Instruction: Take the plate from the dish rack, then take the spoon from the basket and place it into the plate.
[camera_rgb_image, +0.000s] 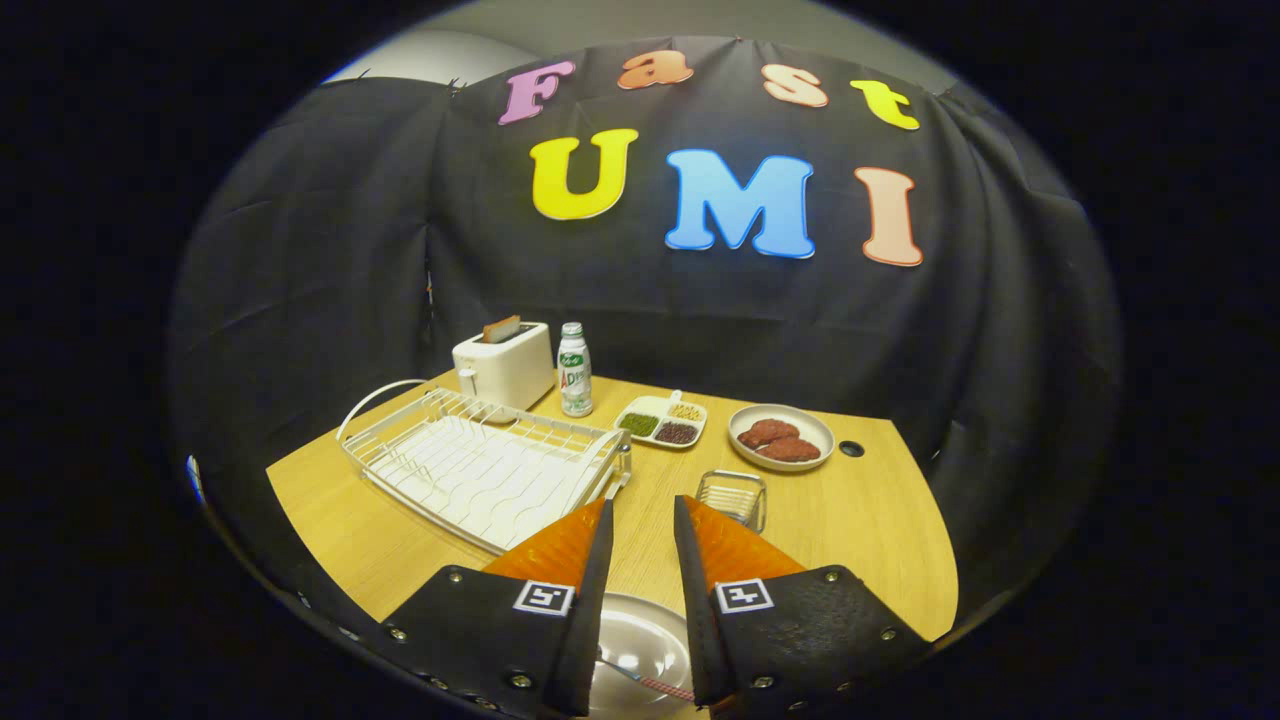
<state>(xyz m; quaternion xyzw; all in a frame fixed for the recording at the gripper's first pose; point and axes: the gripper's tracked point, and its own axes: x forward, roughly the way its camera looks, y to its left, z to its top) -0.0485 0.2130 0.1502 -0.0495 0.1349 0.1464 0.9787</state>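
The gripper (643, 520) hangs above the near part of the wooden table (860, 520). Its two fingers stand a little apart with only a narrow gap, and nothing is held between them. Below this gap, close under the fingers, lies the plate (640, 640). It is round and pale, with a glossy surface that reflects the lamps. In it I see the spoon (650, 682), which lies across the near part of the plate; it has a thin shiny stem and a handle with a reddish pattern (the bowl of the spoon is partly hidden by the left finger, so its shape I cannot tell well).

The dish rack (480, 465), of white wire, stands to the left and a bit farther away, and no plate is in it. The small wire basket (732, 497) sits just beyond the right fingertip and looks empty too. So I judge that the task is nearly finished or finished: the plate is out and the spoon is in it.

What remains, I think, is to draw the gripper away. To do this well, the hand should go straight up and back, with the fingers kept as they are, so that they touch neither the rim nor the spoon handle. A side movement to the right could knock the basket, because it is very near.
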